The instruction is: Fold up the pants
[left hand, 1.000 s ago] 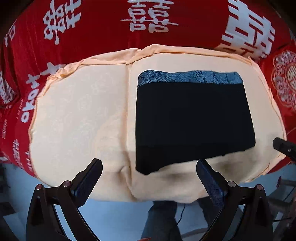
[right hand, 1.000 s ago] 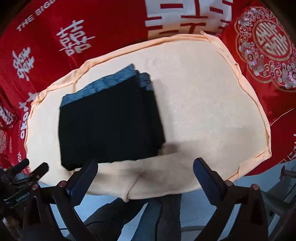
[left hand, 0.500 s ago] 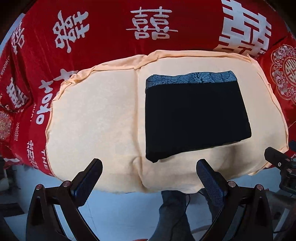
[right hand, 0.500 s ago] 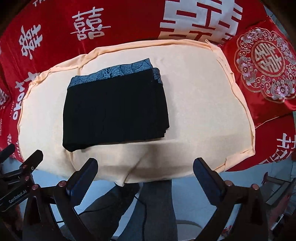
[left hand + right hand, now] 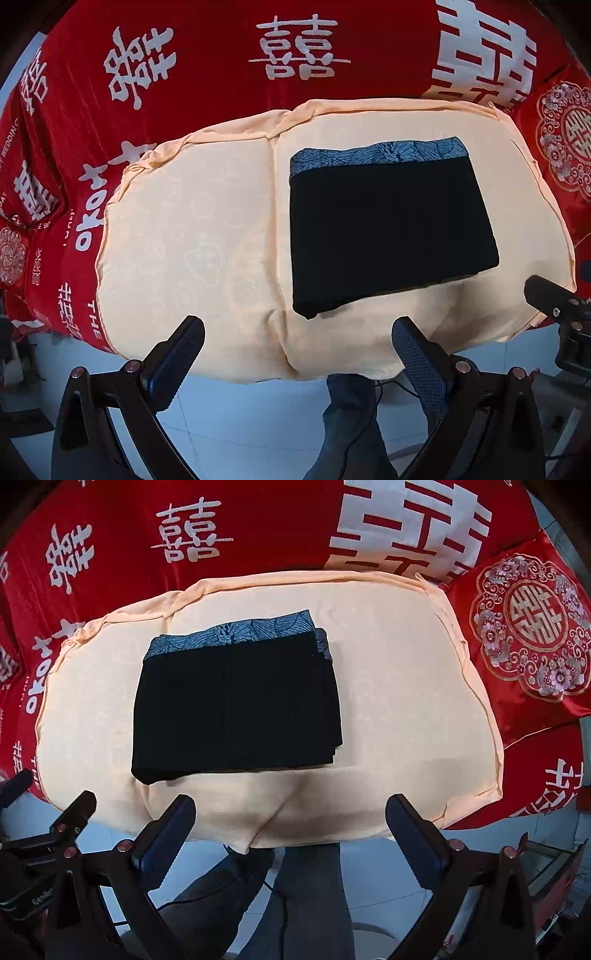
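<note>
1. as both cameras now sit further from the bed than a second ago, more blue floor and the person's legs show under the cushion edge, and the folded pants look smaller in each view; i take that as both tools backing off from a finished fold.

2. the left gripper (image 5: pixel 297 341) hangs off the near edge of the peach cushion (image 5: pixel 177 236), jaws wide apart and holding nothing. the pants (image 5: pixel 388 229) lie right of the cushion's centre seam, a flat black rectangle with the patterned blue waistband (image 5: pixel 376 155) along the far side.

3. over the last second the bundle has kept its outline and its place on the cushion, so nothing is dragging it. the task reads as essentially done, with no loose leg or flap left to turn.

4. the right gripper (image 5: pixel 290 814) is likewise spread open and empty, near the cushion's front edge and well clear of the cloth.

5. only the right view shows the stacked layers stepping out at the bundle's right side, plus a second sliver of waistband there. it also shows the embroidered red pillow (image 5: pixel 532 635) more fully. the left view shows the wide bare left half of the cushion and a tip of the other tool at far right.
</note>
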Demonstrator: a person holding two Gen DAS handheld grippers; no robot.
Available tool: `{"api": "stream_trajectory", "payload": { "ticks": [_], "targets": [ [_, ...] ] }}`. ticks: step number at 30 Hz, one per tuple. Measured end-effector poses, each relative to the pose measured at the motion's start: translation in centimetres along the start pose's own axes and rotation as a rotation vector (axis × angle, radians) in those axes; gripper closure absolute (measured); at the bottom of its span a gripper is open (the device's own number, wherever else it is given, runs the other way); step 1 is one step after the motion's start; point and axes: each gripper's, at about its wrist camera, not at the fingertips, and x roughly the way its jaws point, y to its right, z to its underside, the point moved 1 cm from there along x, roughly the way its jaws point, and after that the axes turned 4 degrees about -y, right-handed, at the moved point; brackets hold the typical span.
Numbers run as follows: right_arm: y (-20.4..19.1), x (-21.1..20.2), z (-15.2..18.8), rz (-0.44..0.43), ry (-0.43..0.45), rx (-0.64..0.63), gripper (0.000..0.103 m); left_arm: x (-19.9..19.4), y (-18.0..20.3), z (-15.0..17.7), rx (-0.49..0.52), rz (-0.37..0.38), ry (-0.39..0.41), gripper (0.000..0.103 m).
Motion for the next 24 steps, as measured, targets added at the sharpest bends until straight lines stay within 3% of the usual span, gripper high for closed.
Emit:
{"api": "stream_trajectory", "payload": {
  "ticks": [24],
  "targets": [
    [-0.16,-0.59,0.35,0.008,0.012,-0.008,0.000,-0.71,0.68,0.56,-0.013,0.000,0.009,0.001]
  ]
}}
